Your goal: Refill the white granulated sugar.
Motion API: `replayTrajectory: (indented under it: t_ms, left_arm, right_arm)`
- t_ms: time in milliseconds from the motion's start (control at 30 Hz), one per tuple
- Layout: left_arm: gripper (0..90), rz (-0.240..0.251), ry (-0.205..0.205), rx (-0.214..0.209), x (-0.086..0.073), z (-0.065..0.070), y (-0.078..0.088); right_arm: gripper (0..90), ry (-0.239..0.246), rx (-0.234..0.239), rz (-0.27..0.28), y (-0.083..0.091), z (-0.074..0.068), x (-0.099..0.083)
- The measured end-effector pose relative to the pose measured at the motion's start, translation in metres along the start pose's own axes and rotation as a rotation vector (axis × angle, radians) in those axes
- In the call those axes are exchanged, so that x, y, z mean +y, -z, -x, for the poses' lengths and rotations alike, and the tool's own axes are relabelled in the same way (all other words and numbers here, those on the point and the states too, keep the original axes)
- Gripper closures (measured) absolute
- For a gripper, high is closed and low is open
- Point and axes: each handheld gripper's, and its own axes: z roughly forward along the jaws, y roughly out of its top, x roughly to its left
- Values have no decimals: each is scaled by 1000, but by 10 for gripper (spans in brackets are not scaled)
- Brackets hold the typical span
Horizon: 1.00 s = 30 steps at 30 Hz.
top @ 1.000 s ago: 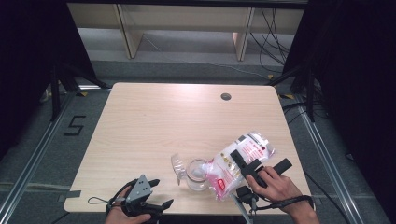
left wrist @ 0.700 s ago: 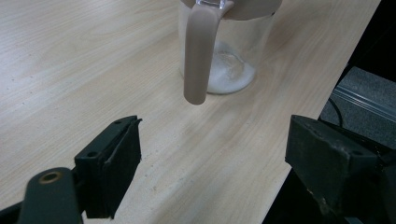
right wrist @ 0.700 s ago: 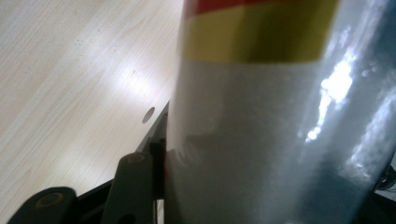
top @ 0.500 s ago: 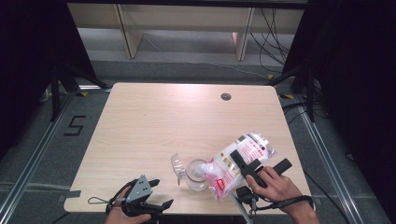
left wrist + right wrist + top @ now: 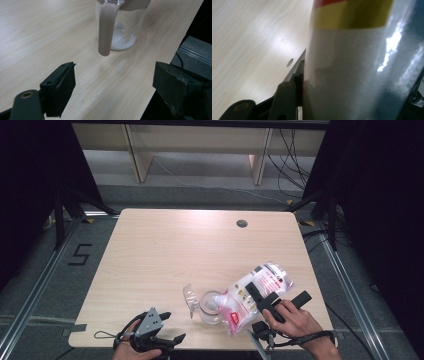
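Note:
A clear jar (image 5: 210, 306) with a brown handle (image 5: 106, 30) stands near the table's front edge, a little white powder (image 5: 123, 40) in its bottom. A plastic bag of white powder (image 5: 272, 279) with a red and yellow label lies tilted, its lower end over the jar's mouth. My right gripper (image 5: 278, 292) is shut on this bag (image 5: 352, 62); one finger (image 5: 287, 97) presses its side, the other is hidden behind it. My left gripper (image 5: 172, 326) stands open at the front edge, left of the jar (image 5: 125, 27), nothing between its jaws (image 5: 113, 77).
A clear bit of plastic (image 5: 190, 297) stands up just left of the jar. A round cable hole (image 5: 242, 223) sits at the far right of the wooden table (image 5: 165, 255). Beyond the table is a shelf frame (image 5: 135, 150); cables hang at the back right.

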Motion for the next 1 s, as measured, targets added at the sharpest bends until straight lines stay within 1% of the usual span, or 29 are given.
replayTrajectory:
  t_ms: [33,100,167,200,233,267,300,333,367,400,500,533,567,600,633,667,700,733,767,833,867,900,933,967,1000]
  left_arm:
    - [179,0,0,0,0,0,0]
    - [178,-4,-5,0,0,0,0]
    - [179,1,0,0,0,0,0]
    - [179,-3,0,5,0,0,0]
    - [180,9,-2,1,-1,0,-1]
    - [181,4,-13,3,0,0,-1]
    - [181,7,-9,1,0,0,-1]
    - [182,-4,-10,2,0,0,0]
    - [181,-4,-10,6,0,0,0]
    - [181,-1,-14,-2,0,-1,-1]
    - [182,4,-8,-3,0,0,-1]
    - [181,4,-7,-3,0,0,-1]
    - [182,-3,-15,-2,0,-1,-1]
    - [182,-5,-14,0,-1,-1,-1]
    - [181,-7,-10,1,-1,-1,-1]
    - [181,-4,-7,-2,-1,-1,-1]
    - [182,-11,-9,1,0,-1,0]
    - [181,-12,-11,3,0,-1,0]
    - [181,-12,-10,3,0,-1,0]
    - [182,-17,-14,1,0,-1,0]
    - [181,-4,0,0,-1,0,-1]
    - [181,-8,-4,1,-1,-1,0]
    - [182,-17,-14,1,0,-1,0]
    - [181,-17,-15,4,0,-1,0]
    - [181,-19,-18,4,0,-2,0]
  right_arm:
    - [583,-2,-6,-1,0,0,0]
    - [585,11,-1,-5,2,1,0]
    - [588,-4,-9,1,3,0,1]
    - [589,6,-9,-5,4,1,1]
    - [590,9,0,-6,4,1,1]
    - [591,11,-7,-6,5,1,1]
    - [592,-2,-10,-2,5,0,2]
    - [593,15,-8,-3,5,1,2]
    - [594,8,-15,2,5,1,3]
    - [595,6,-7,2,5,0,3]
    - [597,6,-10,5,5,0,4]
    - [598,6,-3,6,5,0,4]
    - [598,7,-3,7,5,0,4]
    - [599,8,-11,6,5,0,4]
    - [599,7,-4,6,5,0,4]
    - [599,3,-6,8,5,0,4]
    - [600,2,-12,8,5,0,4]
    - [600,17,-6,2,6,1,3]
    - [601,5,-19,6,6,1,4]
    - [602,5,-19,5,6,1,4]
    - [602,9,-20,6,6,1,4]
    - [602,15,-8,2,7,2,4]
    - [603,17,-11,3,7,2,4]
    - [603,-4,-18,9,6,1,4]
    - [603,-5,-17,10,6,1,5]
